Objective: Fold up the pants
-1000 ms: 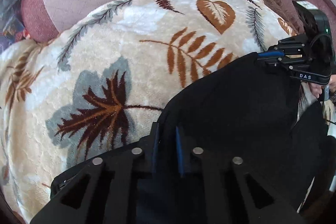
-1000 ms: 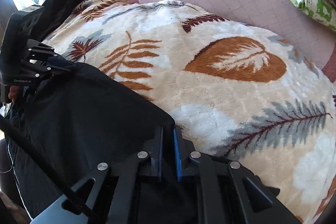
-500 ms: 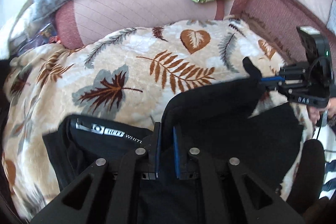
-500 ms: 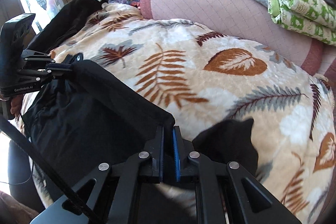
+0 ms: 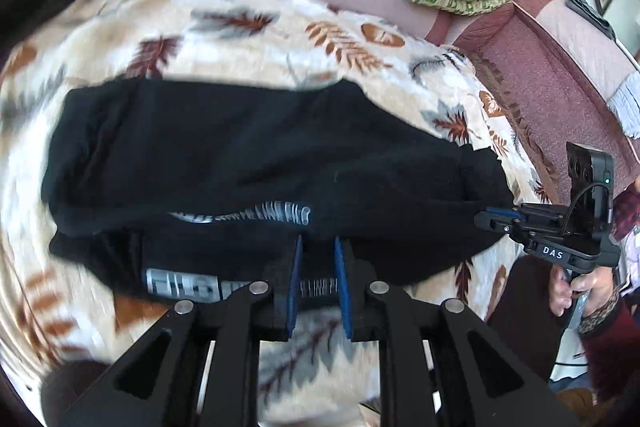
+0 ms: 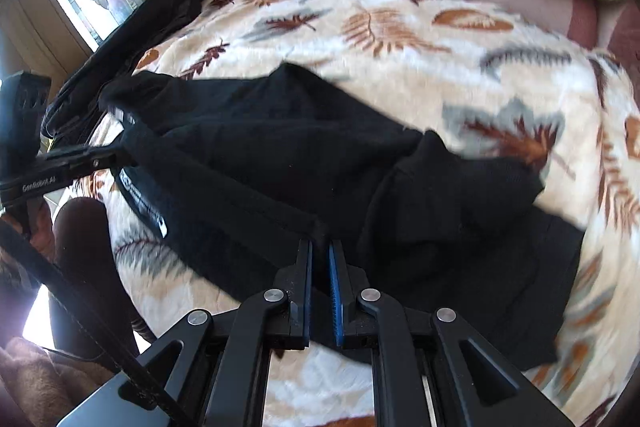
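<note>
The chief risk here is an uneven release: the left gripper point(image 5: 318, 281) has its jaws opening, with a gap showing between the blue pads and the printed waistband point(image 5: 182, 283) of the black pants point(image 5: 256, 155) lying across behind that gap, so the cloth looks free of them, while the right gripper point(image 6: 320, 291) has its jaws nearly closed and pinching a black edge of the pants point(image 6: 280, 163). If the right side is drawn further while the left end already lies loose, the folded layer could drag askew or slide on the plush leaf-print blanket point(image 5: 360, 43), and the edges would no longer line up. The fluffy blanket may also catch in the jaws on the next pinch. The pants lie folded over themselves on that blanket, a long dark band running from about nine o'clock to three o'clock in the left wrist view, directly ahead of the left jaws at twelve o'clock. At three o'clock there, the other gripper point(image 5: 496, 219) grips the far end of the band, held by a person's hand point(image 5: 576, 291). In the right wrist view, the bulk of the garment spreads from ten o'clock toward four o'clock, with a bunched leg end at about two to three o'clock that could spoil the fold if left rumpled. The left gripper point(image 6: 100, 161) shows at nine o'clock, beside the waistband.
</note>
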`<state>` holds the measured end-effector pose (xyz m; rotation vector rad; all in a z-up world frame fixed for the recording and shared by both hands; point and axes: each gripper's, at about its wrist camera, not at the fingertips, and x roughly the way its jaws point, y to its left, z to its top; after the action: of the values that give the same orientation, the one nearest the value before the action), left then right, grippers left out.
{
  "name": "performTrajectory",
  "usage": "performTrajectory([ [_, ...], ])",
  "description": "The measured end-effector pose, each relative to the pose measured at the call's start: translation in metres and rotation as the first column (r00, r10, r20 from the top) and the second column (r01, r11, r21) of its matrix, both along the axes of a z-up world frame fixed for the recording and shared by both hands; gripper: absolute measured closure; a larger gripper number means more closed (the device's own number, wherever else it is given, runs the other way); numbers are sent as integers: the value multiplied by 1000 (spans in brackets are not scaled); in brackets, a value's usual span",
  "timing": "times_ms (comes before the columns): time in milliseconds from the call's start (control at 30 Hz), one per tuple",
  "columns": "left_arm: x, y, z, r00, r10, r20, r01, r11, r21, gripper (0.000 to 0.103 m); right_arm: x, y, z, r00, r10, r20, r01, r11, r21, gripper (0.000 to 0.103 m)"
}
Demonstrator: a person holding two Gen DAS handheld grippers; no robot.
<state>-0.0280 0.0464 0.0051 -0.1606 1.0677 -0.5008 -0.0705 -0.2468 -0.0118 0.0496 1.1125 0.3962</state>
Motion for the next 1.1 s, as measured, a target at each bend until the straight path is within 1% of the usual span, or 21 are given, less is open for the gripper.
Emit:
performTrajectory([
  [133, -23, 18, 5, 999, 50, 6, -50, 998, 25, 87, -21, -5, -13, 998, -61, -31, 61, 998, -2, 90],
  [200, -29, 27, 14, 998, 63, 16, -63, 998, 8, 80, -30, -13, -10, 995, -91, -41, 93, 995, 32, 86],
  [233, -33, 33, 20, 997, 72, 29, -72, 997, -2, 71, -36, -19, -6, 993, -109, -43, 111, 992, 50, 85],
  [267, -36, 37, 25, 996, 79, 42, -79, 997, -8, 62, -40, -23, -1, 992, -125, -34, 126, 991, 48, 84],
  [333, -39, 41, 33, 993, 94, 65, -93, 996, -13, 56, -51, -33, 13, 986, -163, 15, 163, 986, 17, 82],
  [367, -39, 41, 36, 993, 96, 70, -95, 995, -13, 56, -53, -38, 19, 982, -184, 36, 183, 983, 8, 74],
  [400, -39, 40, 38, 993, 97, 74, -96, 995, -9, 56, -55, -44, 27, 974, -217, 68, 218, 976, -5, 61],
  [433, -39, 37, 39, 992, 95, 78, -95, 995, -1, 55, -54, -48, 33, 965, -245, 94, 247, 969, -13, 55],
  [467, -38, 35, 41, 992, 92, 85, -93, 996, 7, 54, -52, -51, 38, 957, -267, 116, 271, 963, -17, 44],
  [500, -38, 31, 41, 992, 88, 92, -90, 996, 14, 53, -49, -52, 42, 951, -283, 129, 287, 958, -15, 38],
  [600, -36, 16, 42, 993, 69, 93, -70, 997, 8, 51, -30, -44, 47, 947, -293, 133, 294, 956, 19, 37],
  [633, -35, 13, 42, 994, 66, 88, -66, 998, 5, 51, -19, -32, 44, 947, -289, 138, 292, 956, -1, 37],
  [767, -27, 3, 41, 996, 60, 69, -58, 998, -33, 47, 21, 7, 17, 949, -273, 157, 300, 935, -191, 39],
  [800, -23, 2, 40, 996, 62, 66, -59, 997, -45, 45, 25, 10, 11, 952, -265, 154, 294, 931, -218, 71],
  [833, -18, 2, 38, 995, 71, 65, -68, 996, -49, 43, 31, 13, 2, 957, -257, 137, 285, 927, -246, 92],
  [867, -13, 1, 36, 995, 79, 64, -76, 996, -47, 43, 34, 11, -4, 957, -272, 106, 290, 925, -246, 94],
  [900, -8, 0, 32, 994, 81, 66, -79, 996, -42, 43, 31, 5, -2, 950, -292, 107, 308, 929, -204, 95],
  [933, -1, -2, 25, 994, 87, 65, -85, 996, -28, 43, 25, -2, 4, 944, -308, 121, 325, 932, -162, 95],
  [967, 3, -4, 21, 994, 91, 61, -91, 996, -15, 43, 17, -10, 11, 937, -318, 146, 339, 928, -155, 95],
  [1033, 14, -10, 2, 995, 94, 30, -95, 995, 8, 43, -5, -28, 28, 908, -358, 216, 396, 903, -169, 95],
  [1100, 16, -16, -11, 996, 86, 3, -86, 996, 13, 43, -23, -57, 38, 874, -429, 228, 467, 871, -152, 95],
])
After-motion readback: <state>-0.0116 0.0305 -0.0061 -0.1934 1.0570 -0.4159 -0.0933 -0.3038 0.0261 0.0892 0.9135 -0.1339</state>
